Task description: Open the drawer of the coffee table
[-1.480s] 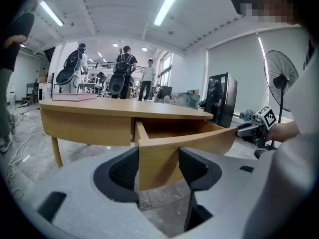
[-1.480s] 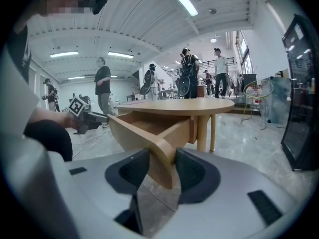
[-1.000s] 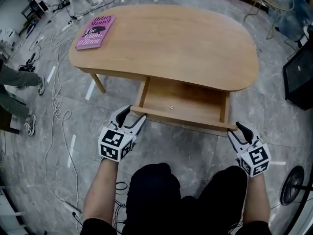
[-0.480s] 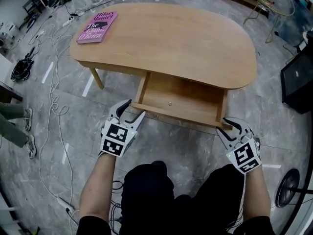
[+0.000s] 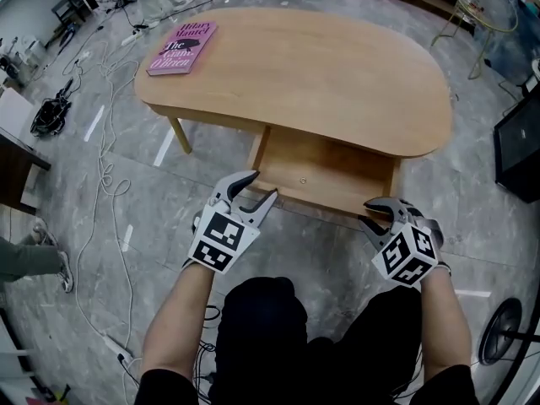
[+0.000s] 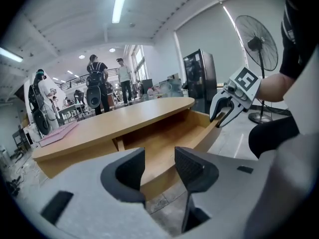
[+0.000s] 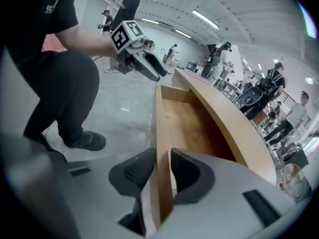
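**A:** What is stood on the grey floor (image 5: 126, 184)?

**B:** A rounded wooden coffee table (image 5: 337, 74) is set there, in the middle of the head view.

**A:** Where is the drawer found?

**B:** The drawer (image 5: 329, 171) is pulled out from under the table's near edge. Its bare inside is shown, and its front panel is turned toward the person.

**A:** Is anything laid on top?

**B:** A pink book (image 5: 181, 47) is laid flat at the far left end of the tabletop.

**A:** How are the grippers placed?

**B:** The right gripper (image 5: 364, 211) is set at the drawer's near right corner. Its jaws have just been closing, and the front panel is clamped between the pads. The left gripper (image 5: 266, 184) is held just beside the near left corner. Its jaws have just been closing too, but they are parted and nothing is pinched.
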